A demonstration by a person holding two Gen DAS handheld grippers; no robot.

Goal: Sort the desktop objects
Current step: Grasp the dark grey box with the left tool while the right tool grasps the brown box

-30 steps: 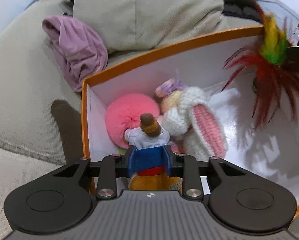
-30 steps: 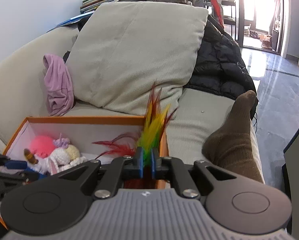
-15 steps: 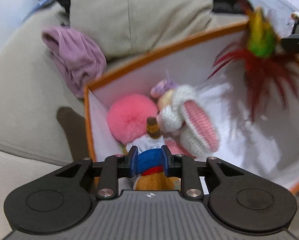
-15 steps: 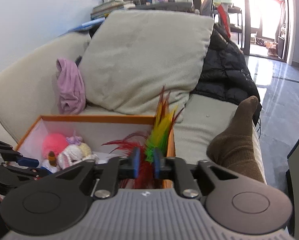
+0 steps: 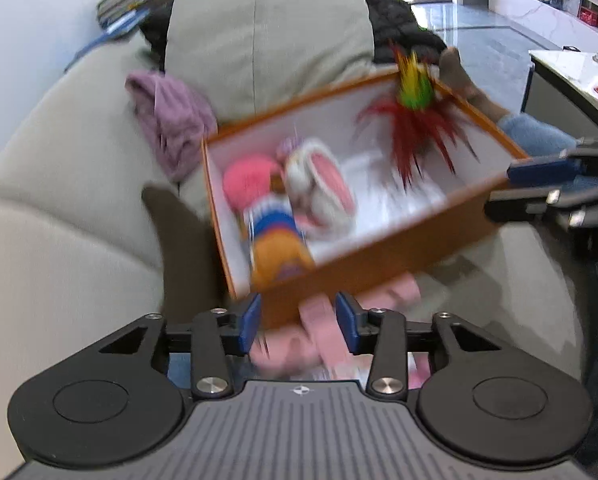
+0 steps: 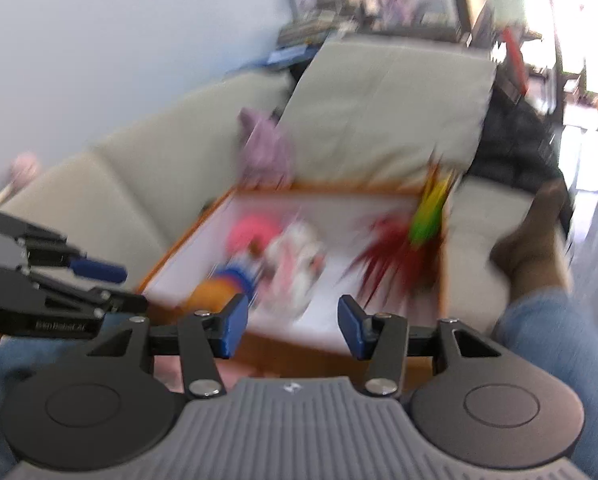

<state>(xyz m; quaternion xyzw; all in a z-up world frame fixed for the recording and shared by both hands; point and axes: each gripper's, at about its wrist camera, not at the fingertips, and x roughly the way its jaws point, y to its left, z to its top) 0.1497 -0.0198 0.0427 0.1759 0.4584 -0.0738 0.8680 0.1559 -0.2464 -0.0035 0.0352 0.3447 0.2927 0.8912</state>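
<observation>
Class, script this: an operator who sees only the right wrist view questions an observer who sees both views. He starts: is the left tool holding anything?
Observer: No. The left tool is open and grips nothing.
Operator: What lies before the near wall of the orange box?
Observer: Pink items, too blurred to name, at the foot of that wall, just beyond the left tool.
Operator: And left of the box?
Observer: A brown-socked foot on the sofa, beside the box's left wall.
</observation>
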